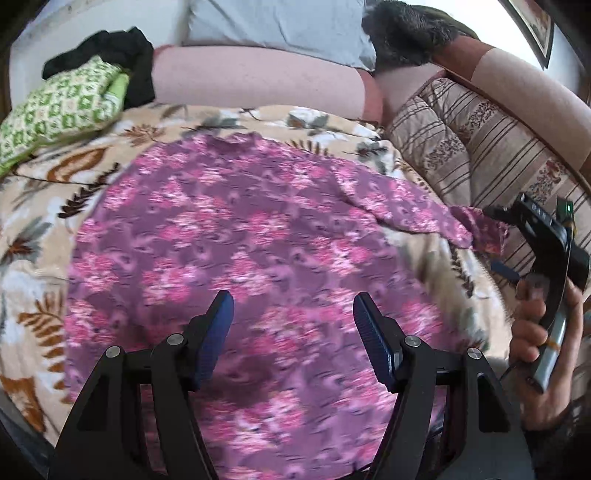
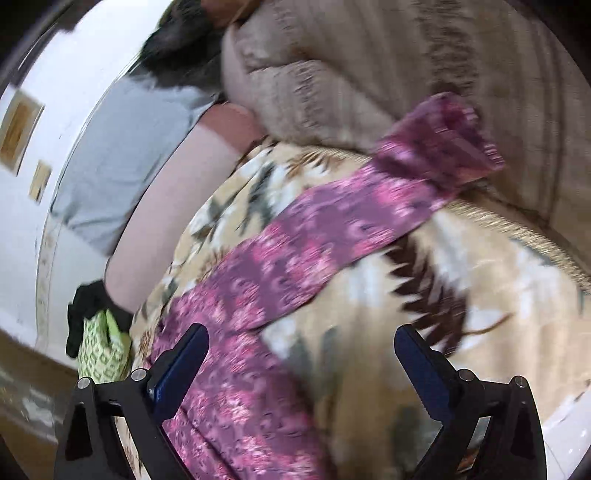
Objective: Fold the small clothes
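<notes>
A purple garment with pink flowers (image 1: 236, 236) lies spread on a beige leaf-print blanket (image 1: 40, 229). My left gripper (image 1: 293, 314) is open and empty, just above the garment's near part. One sleeve runs off to the right toward the sofa back; it shows in the right wrist view (image 2: 332, 221) as a long strip. My right gripper (image 2: 301, 354) is open and empty above the blanket beside the sleeve. In the left wrist view the right gripper (image 1: 496, 218) is held by a hand at the right edge, next to the sleeve's cuff.
A green patterned cloth (image 1: 62, 107) and a black cloth (image 1: 110, 51) lie at the back left. A pink bolster (image 1: 258, 77) and grey pillow (image 1: 280, 26) lie along the back. A striped sofa cushion (image 1: 480, 147) stands on the right.
</notes>
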A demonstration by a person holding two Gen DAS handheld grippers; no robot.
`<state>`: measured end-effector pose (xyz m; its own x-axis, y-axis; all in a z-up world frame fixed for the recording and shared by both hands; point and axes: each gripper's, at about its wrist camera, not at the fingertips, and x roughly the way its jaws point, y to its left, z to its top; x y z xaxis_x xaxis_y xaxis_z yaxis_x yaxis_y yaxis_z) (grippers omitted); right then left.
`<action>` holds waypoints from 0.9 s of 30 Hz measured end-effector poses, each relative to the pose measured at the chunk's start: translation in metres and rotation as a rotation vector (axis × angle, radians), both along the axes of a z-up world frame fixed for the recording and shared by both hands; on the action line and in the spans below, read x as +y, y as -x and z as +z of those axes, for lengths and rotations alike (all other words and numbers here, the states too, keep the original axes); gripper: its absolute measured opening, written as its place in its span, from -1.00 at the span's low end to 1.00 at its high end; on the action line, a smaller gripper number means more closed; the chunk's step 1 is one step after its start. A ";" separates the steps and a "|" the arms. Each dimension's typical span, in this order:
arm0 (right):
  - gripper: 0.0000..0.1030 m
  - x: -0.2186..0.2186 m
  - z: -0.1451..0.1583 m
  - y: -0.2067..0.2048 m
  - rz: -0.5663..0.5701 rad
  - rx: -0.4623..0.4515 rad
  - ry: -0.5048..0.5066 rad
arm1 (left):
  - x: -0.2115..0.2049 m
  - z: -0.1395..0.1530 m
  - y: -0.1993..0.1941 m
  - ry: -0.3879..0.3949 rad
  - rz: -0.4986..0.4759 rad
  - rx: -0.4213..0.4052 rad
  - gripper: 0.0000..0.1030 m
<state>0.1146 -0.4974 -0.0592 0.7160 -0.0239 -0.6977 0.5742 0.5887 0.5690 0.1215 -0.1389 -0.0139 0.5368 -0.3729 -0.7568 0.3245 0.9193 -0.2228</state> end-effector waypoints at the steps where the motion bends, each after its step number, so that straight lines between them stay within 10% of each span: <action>1: 0.96 -0.009 0.002 0.002 -0.034 0.015 0.002 | -0.007 0.002 -0.004 0.005 -0.003 0.005 0.31; 6: 0.87 -0.079 -0.003 -0.003 -0.245 0.040 -0.159 | -0.035 0.008 -0.018 0.054 -0.022 0.044 0.31; 10: 0.56 -0.103 -0.011 -0.014 -0.258 0.087 -0.074 | -0.053 0.000 -0.019 0.047 -0.042 0.065 0.31; 20: 0.53 -0.139 -0.052 -0.006 -0.315 0.085 -0.072 | -0.056 -0.031 -0.022 0.038 -0.060 0.148 0.31; 24: -0.61 -0.139 -0.042 -0.006 -0.360 0.148 0.054 | -0.043 -0.029 -0.020 0.060 -0.040 0.135 0.31; 27: -0.91 -0.122 -0.023 0.002 -0.347 0.098 0.101 | -0.034 -0.028 -0.020 0.075 -0.026 0.140 0.31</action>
<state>0.1128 -0.6190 -0.0819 0.5835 -0.3254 -0.7441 0.7980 0.3999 0.4509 0.1411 -0.1730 -0.0416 0.4175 -0.4436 -0.7930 0.3084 0.8901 -0.3356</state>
